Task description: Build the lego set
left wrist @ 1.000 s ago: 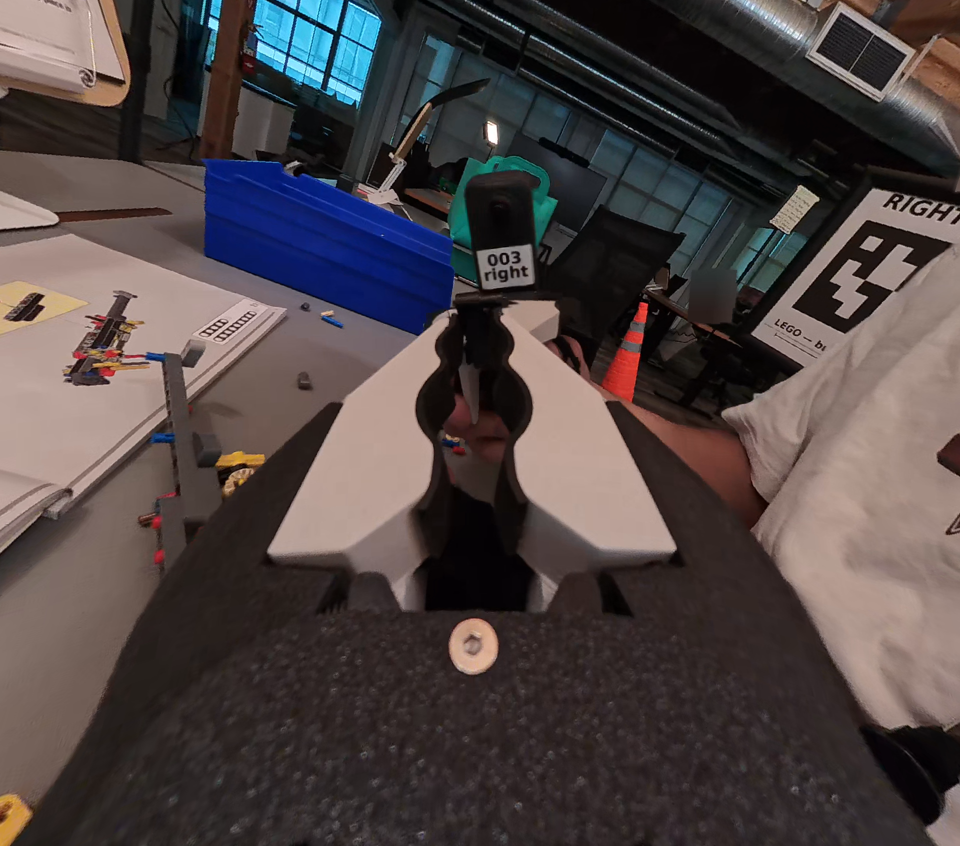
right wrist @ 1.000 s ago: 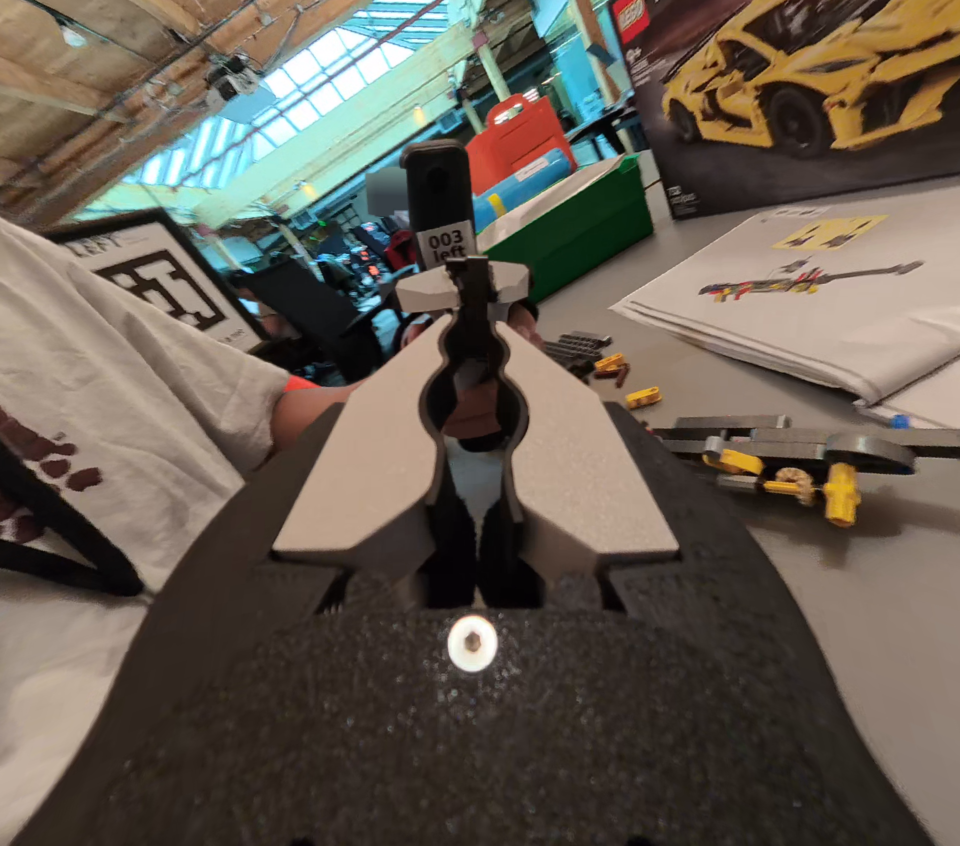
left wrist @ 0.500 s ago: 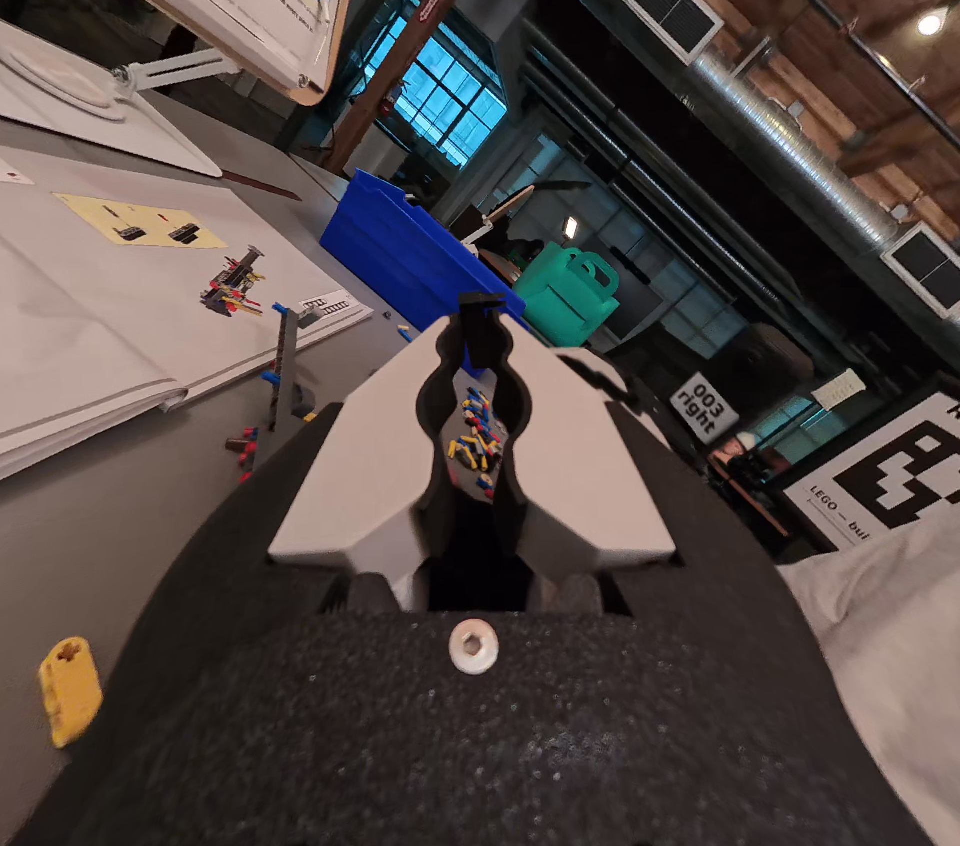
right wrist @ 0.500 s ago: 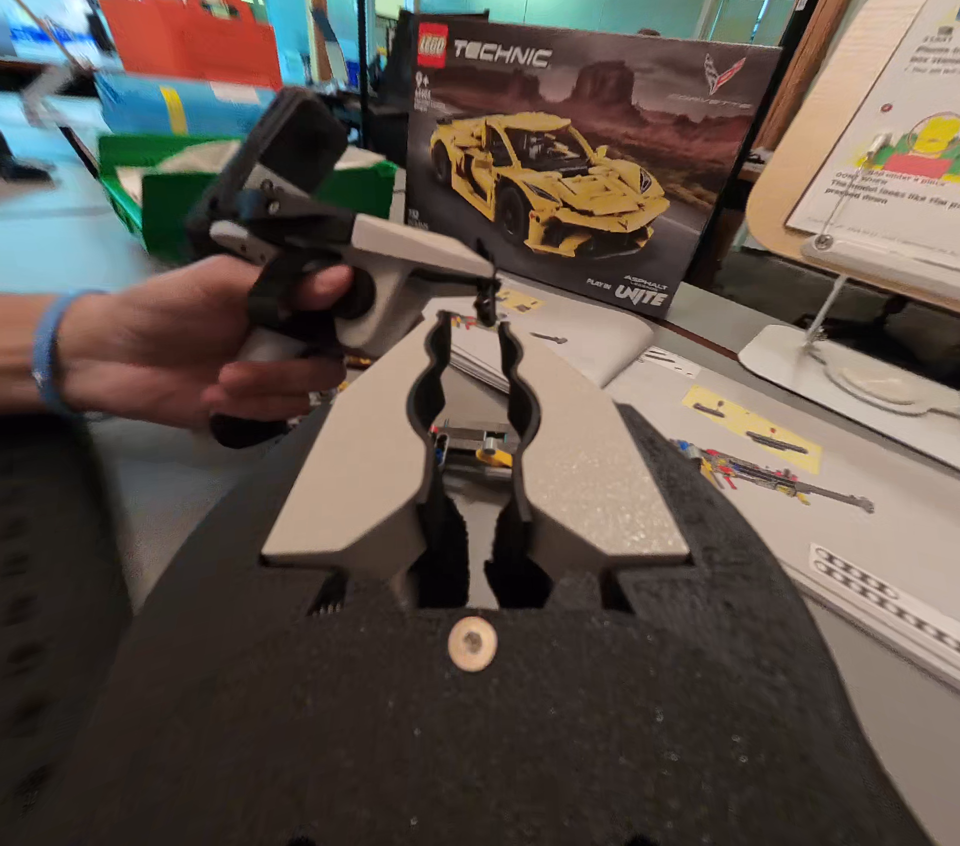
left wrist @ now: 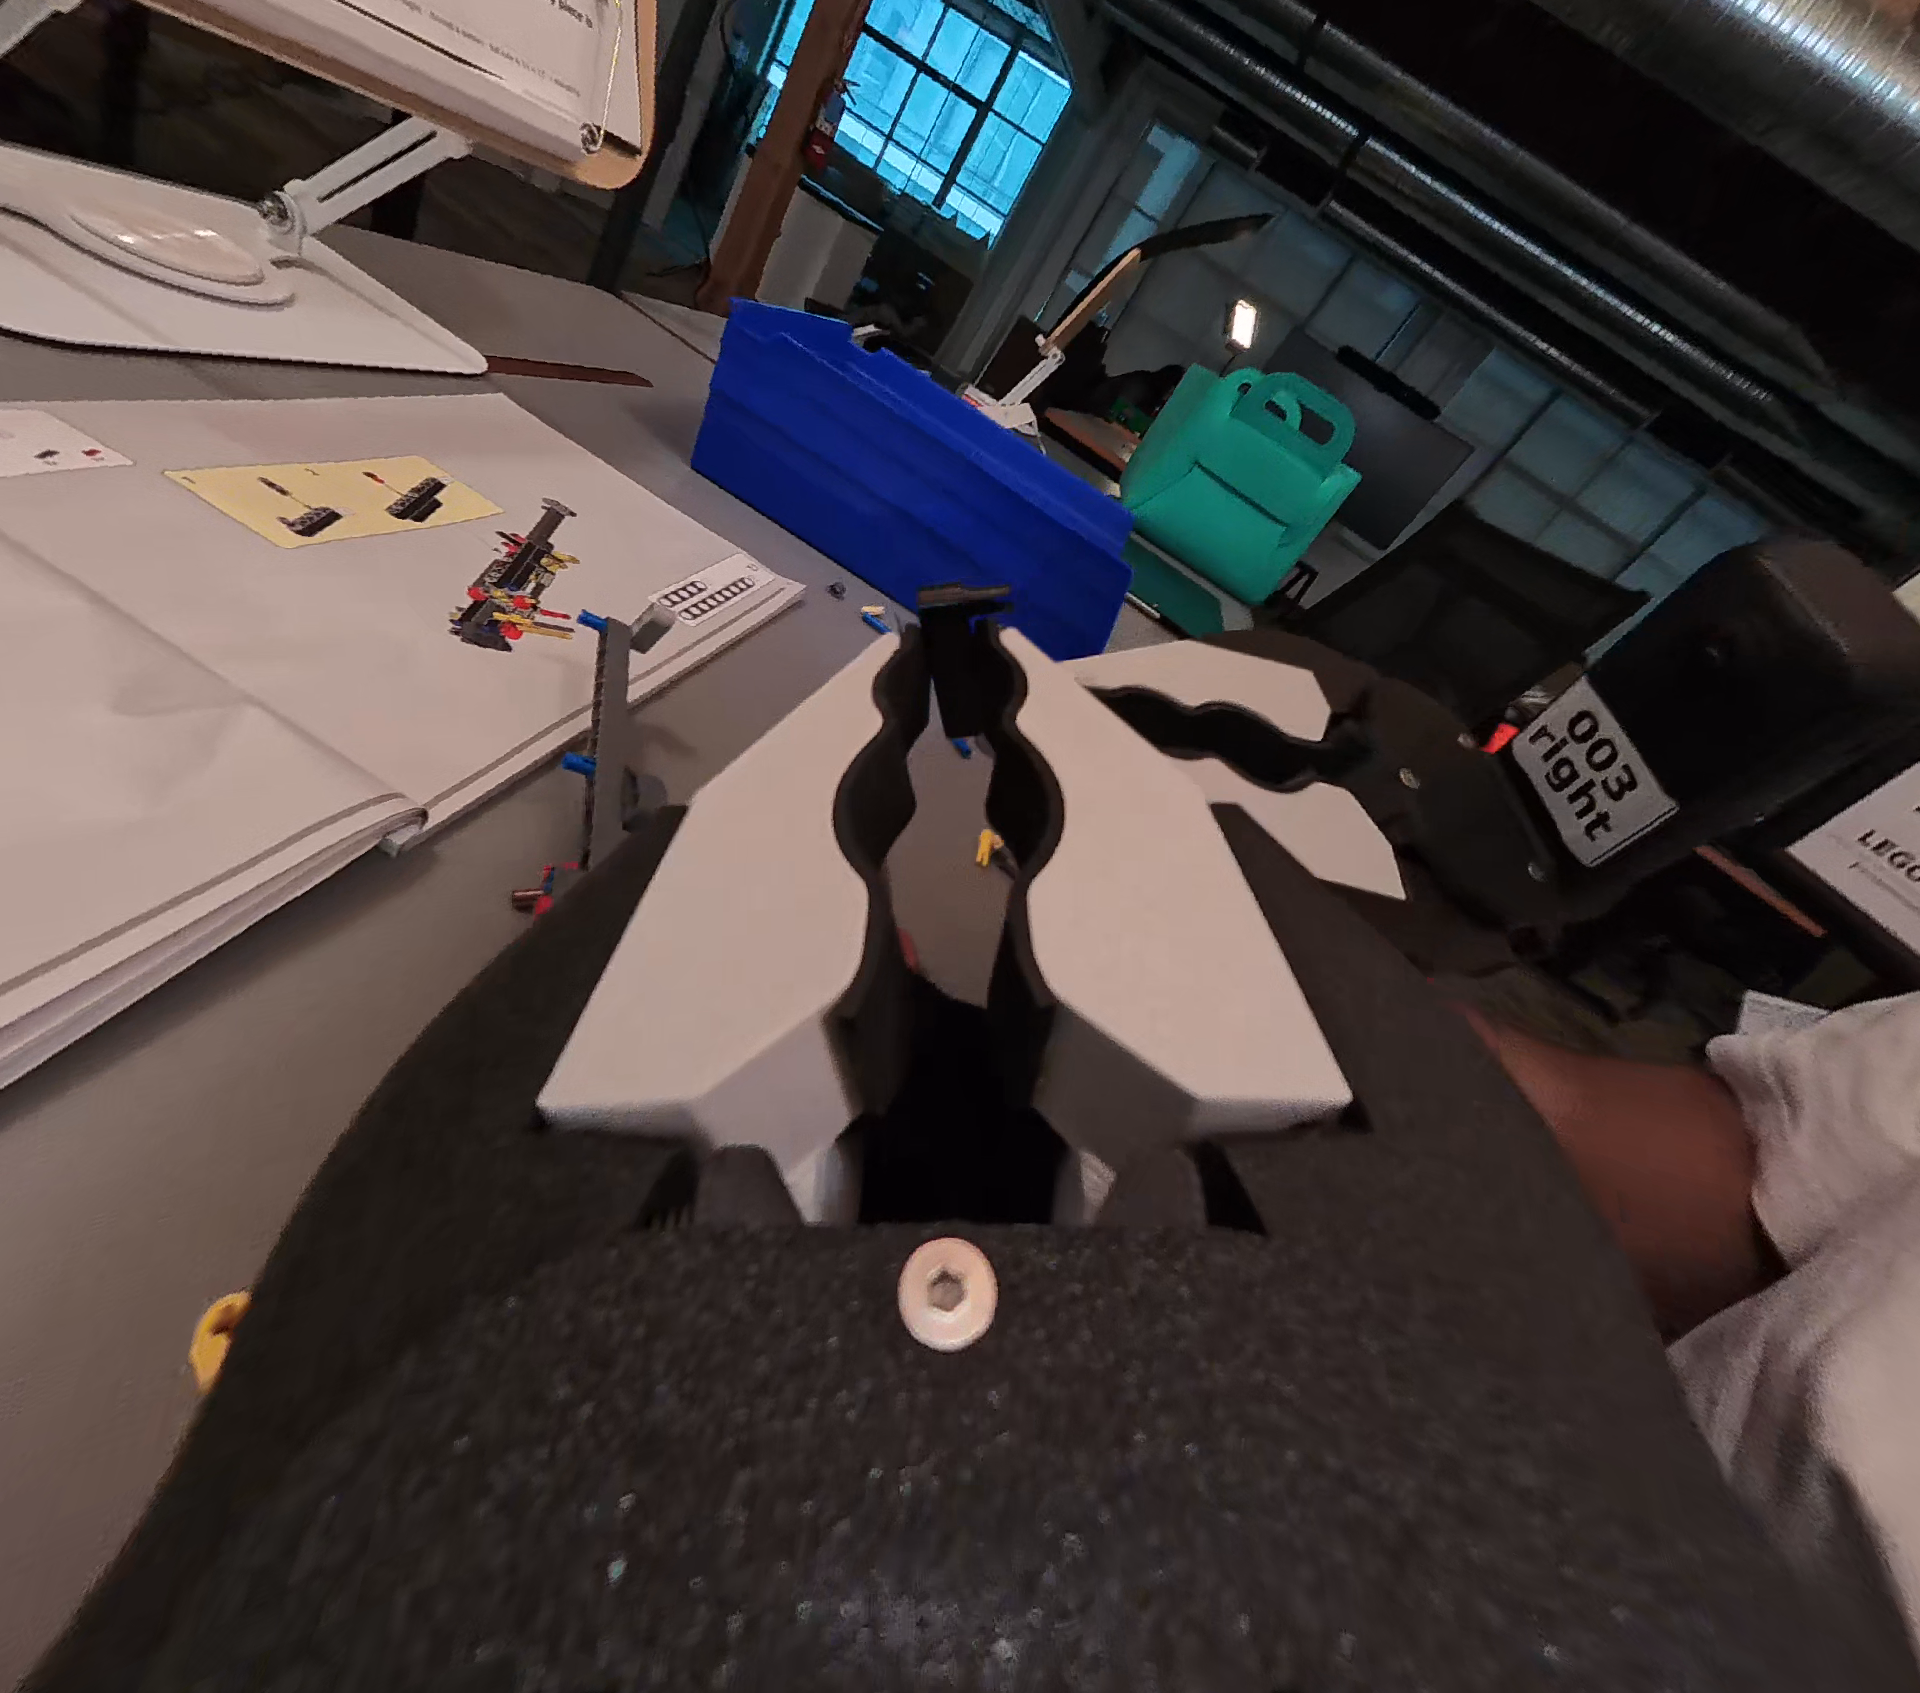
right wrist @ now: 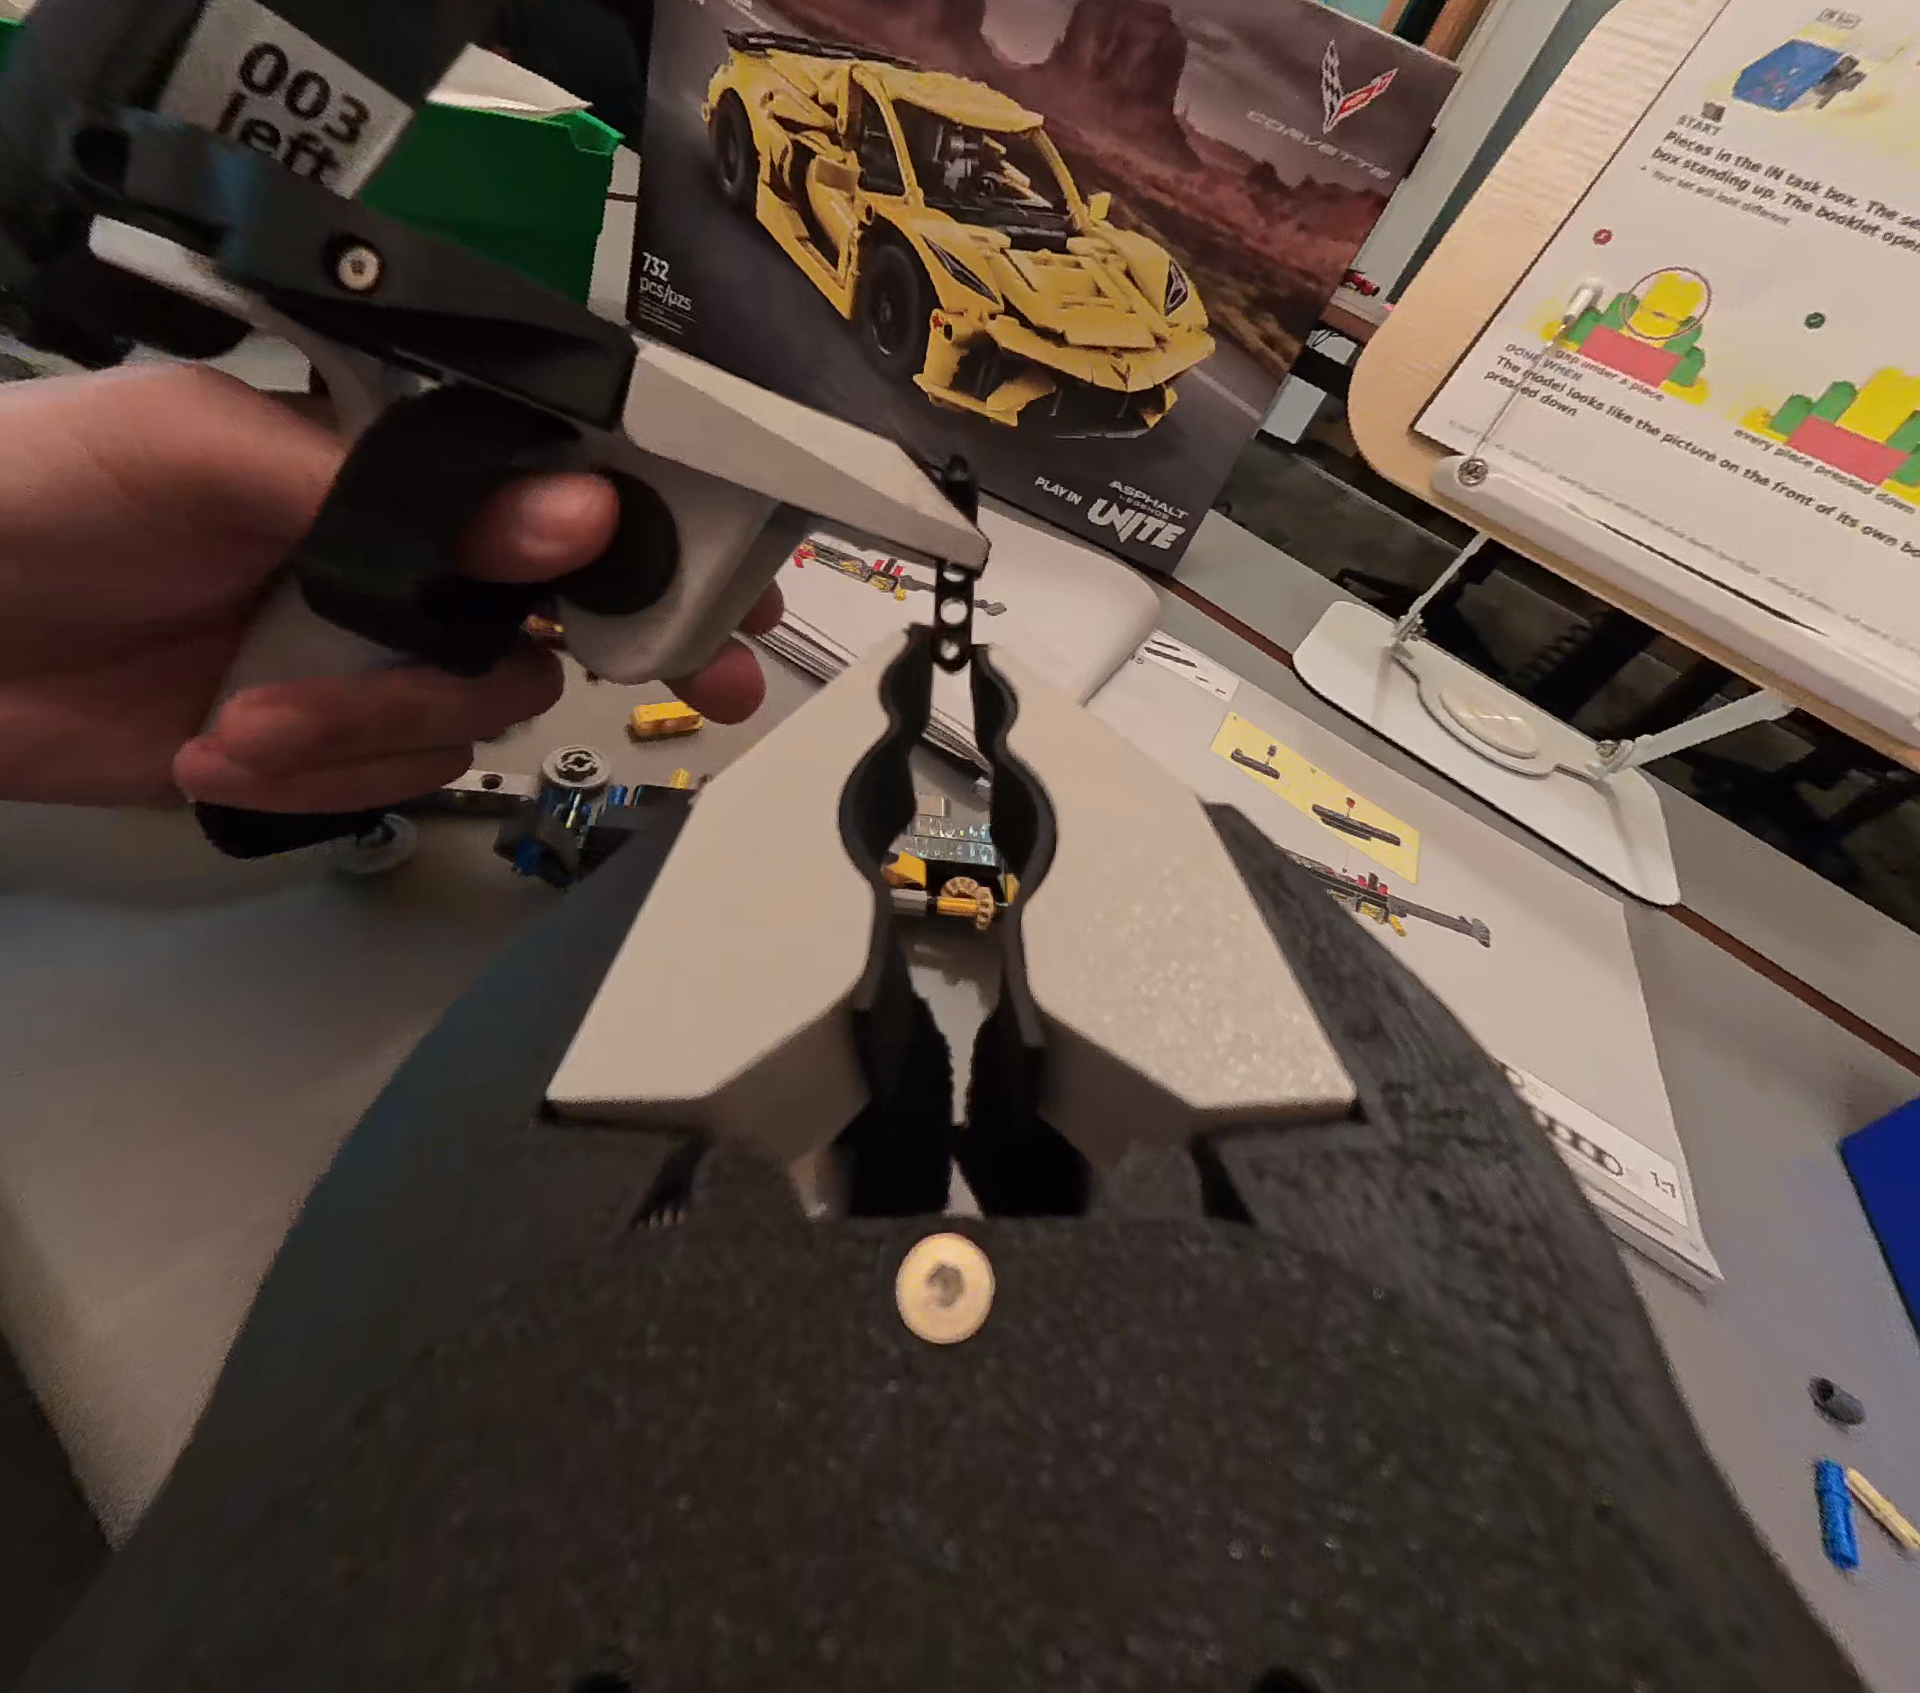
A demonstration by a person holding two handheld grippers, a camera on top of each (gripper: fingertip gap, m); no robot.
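Left wrist view
- Left gripper (left wrist: pixel 958 672): I read the fingers as closed on a black beam (left wrist: pixel 961 656); the tips press it from both sides, with no gap showing.
- Beam position: it stands upright between the fingertips. Its flat top end projects just above them and its lower part sits in the first notch.
- Right gripper (left wrist: pixel 1086 687): it comes in from the right with its tips just beside the beam. My own right finger hides the contact point.
- Reason for hold: judged as a raised, mid-air presentation that clears the table (left wrist: pixel 208 1176) and lets the second tool reach the part.
- Assembly (left wrist: pixel 608 739): the long dark sub-build lies on the table at the edge of the open booklet (left wrist: pixel 260 708), well apart from both tools.

Right wrist view
- Right gripper, own view: the fingers are drawn close, with a narrow slot left at the tips.
- Beam (right wrist: pixel 954 604): the thin, perforated strip hangs from the left gripper's tip above, and its lower end enters the slot between my right fingertips (right wrist: pixel 914 677).
- Grip state: I cannot tell whether the right pads bear on the beam or only flank it.
- Hand (right wrist: pixel 312 583): it is wrapped round the left tool's handle.
- Reason for alignment: judged as a hand-over or re-grip, with the tools meeting tip to tip.
- Background: the set box (right wrist: pixel 987 189) stands behind.
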